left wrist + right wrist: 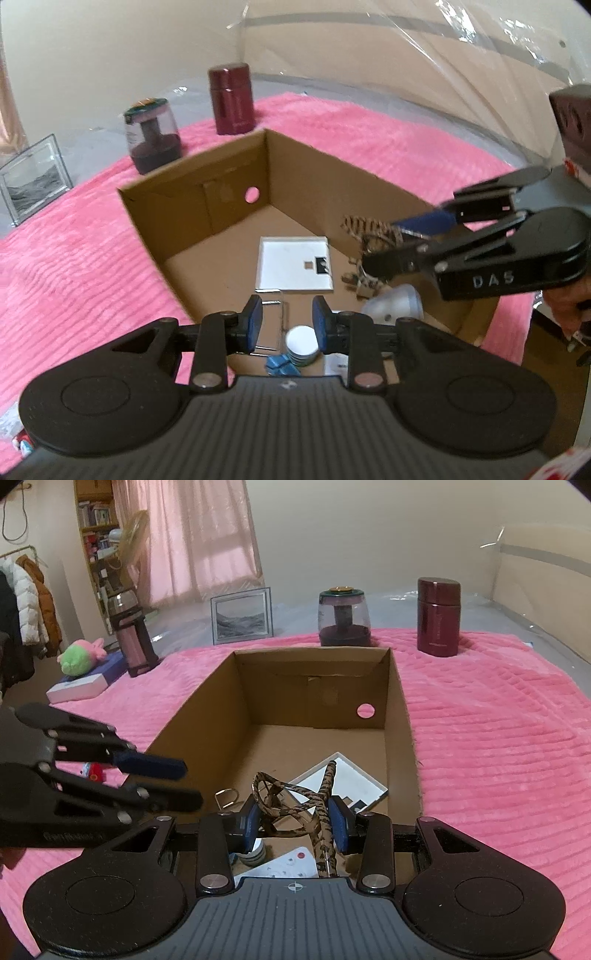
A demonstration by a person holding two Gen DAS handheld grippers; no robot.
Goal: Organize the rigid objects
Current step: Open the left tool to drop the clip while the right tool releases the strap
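An open cardboard box (pixel 207 192) (pixel 400 716) sits on a pink blanket. In it lie a white square tray (pixel 293 264) (pixel 354 781), a stack of round white coasters (pixel 301 341), blue clips (pixel 280 363) and a white rounded device (pixel 397 304). My left gripper (pixel 287 325) is open and empty above the box's near end. My right gripper (pixel 293 825) (pixel 402 240) holds tortoiseshell glasses (pixel 291 801) (pixel 369 236) between its blue pads over the box's right side.
On the blanket behind the box stand a dark red flask (pixel 232 98) (pixel 438 616), a green-lidded clear grinder (pixel 151 134) (pixel 344 616) and a framed picture (pixel 33 181) (pixel 242 614). A pink bottle (pixel 133 637), a plush toy (pixel 81 657) and a flat box (pixel 83 686) lie at the left.
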